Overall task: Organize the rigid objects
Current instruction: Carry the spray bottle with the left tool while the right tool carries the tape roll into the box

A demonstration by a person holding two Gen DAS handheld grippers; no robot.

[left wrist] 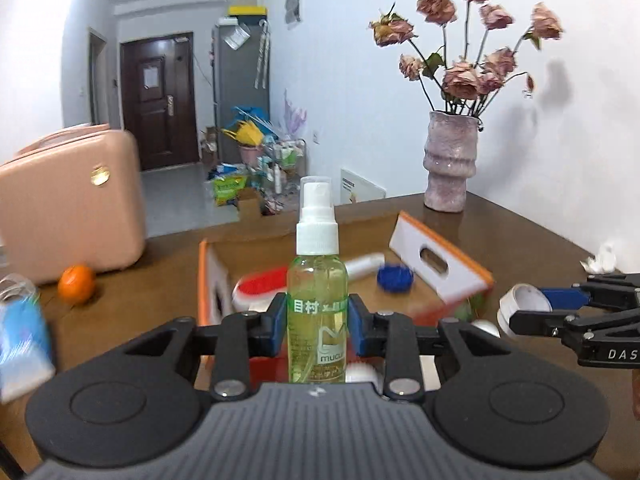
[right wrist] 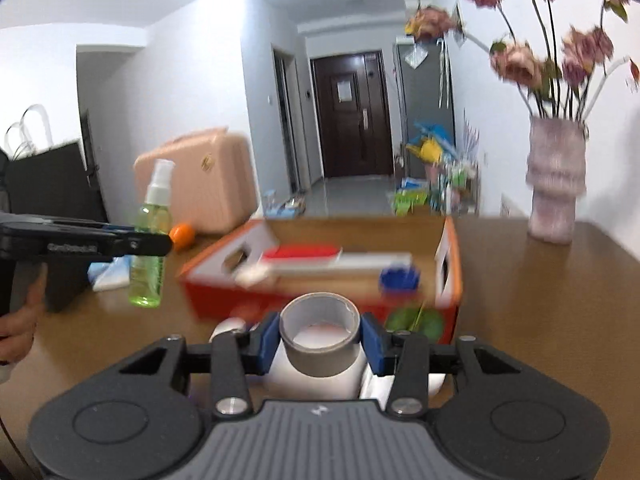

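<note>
Brown and glossy, the table carried an open orange-and-white box toward its far edge, with a pink vase of dried roses at the far corner by the wall.

Held upright above the table on the near side of the box was a small green spray bottle, the left tongs clamped on its body at the printed label, well below the white pump top. It looked like thin, smooth plastic, mostly full of liquid: light, I judged, but slippery and a little yielding, so the grip on the straight middle seemed the sound one; the narrow neck and pump would likely twist or pop.

Beside it, the right tongs were clamped on a white pipe fitting whose upper mouth was wrapped in a band of grey tape. It seemed stiff, hard and fairly light, with round walls that could roll in the pads unless squeezed squarely across.

Inside the box lay a red-and-white brush and a blue cap. An orange sat near the table's left edge, before a pink suitcase.
</note>
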